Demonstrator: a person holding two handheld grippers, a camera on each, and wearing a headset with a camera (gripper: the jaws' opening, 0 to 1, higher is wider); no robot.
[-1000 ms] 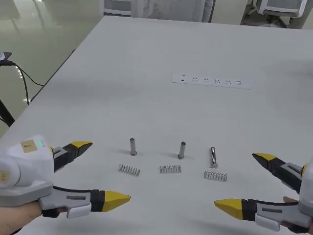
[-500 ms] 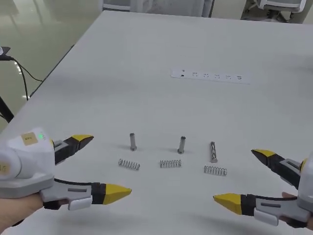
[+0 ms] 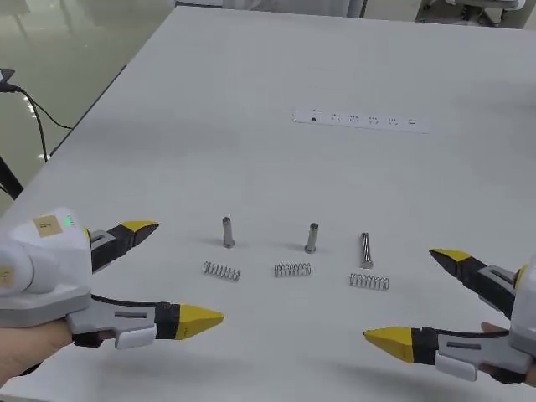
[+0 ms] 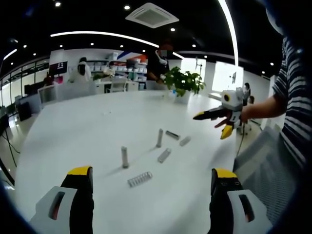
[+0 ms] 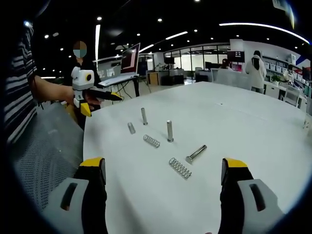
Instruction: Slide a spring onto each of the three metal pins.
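Striped shirt (image 4: pixel 292 112); grippers (image 3: pixel 188 271) (image 3: pixel 399 294) white, jaws blk/yellow

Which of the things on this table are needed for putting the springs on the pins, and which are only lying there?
Needed: left pin, middle pin, right pin; left spring, middle spring, right spring.
Only lying there: white power strip, farther back.
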